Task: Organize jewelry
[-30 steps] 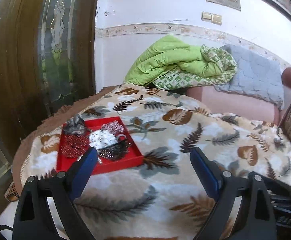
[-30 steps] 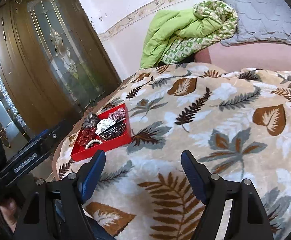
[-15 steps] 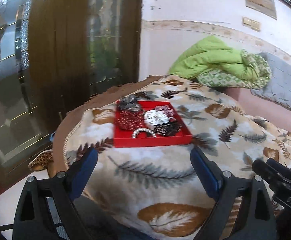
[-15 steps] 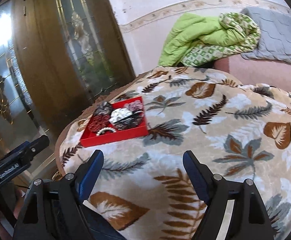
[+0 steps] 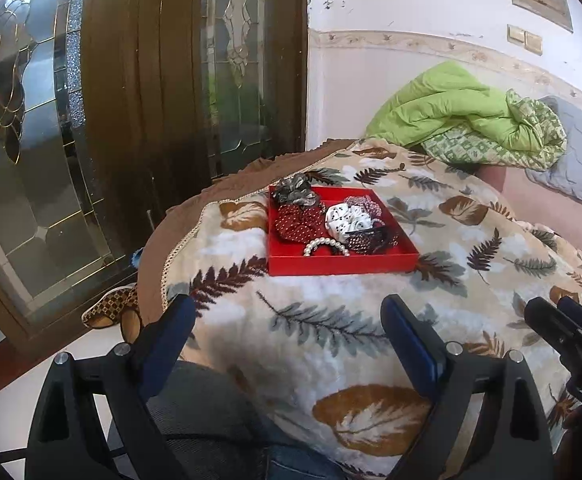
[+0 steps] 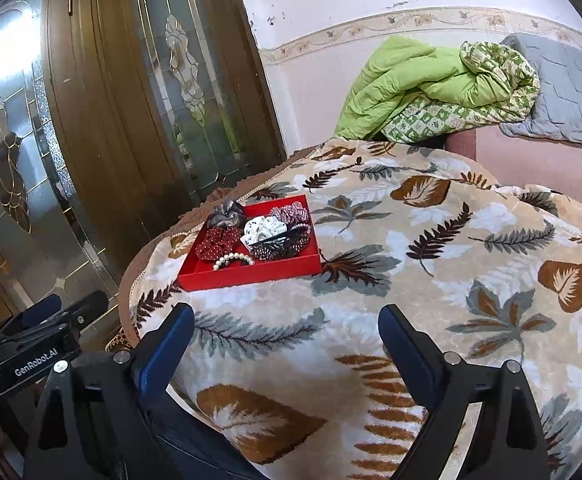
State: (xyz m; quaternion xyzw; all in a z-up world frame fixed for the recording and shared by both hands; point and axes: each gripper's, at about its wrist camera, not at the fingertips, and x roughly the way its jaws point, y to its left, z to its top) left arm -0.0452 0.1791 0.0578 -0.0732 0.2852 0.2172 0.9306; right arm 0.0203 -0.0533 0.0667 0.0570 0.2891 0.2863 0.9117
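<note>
A red tray (image 5: 343, 266) (image 6: 251, 276) lies on the leaf-patterned blanket near the bed's corner. In it sit a grey scrunchie (image 5: 295, 193), a dark red dotted scrunchie (image 5: 297, 222), a white scrunchie (image 5: 347, 218), a black hair clip (image 5: 371, 236) and a pearl bracelet (image 5: 325, 245) (image 6: 233, 260). My left gripper (image 5: 289, 320) hovers open, short of the tray, with nothing between its fingers. My right gripper (image 6: 285, 322) is off to the tray's right, jaws still opening and empty. Each gripper shows at the edge of the other's view.
A dark wooden door with leaded glass (image 5: 151, 100) stands left of the bed. A green quilt (image 5: 459, 112) and a grey pillow (image 6: 571, 88) are piled against the far wall. A patterned slipper (image 5: 111, 310) lies on the floor by the bed's corner. A trouser leg (image 5: 207, 412) shows below.
Both views swung left, so the tray moved from the left side toward the centre and the door fills more of the frame. The right gripper's fingers spread slightly wider.
</note>
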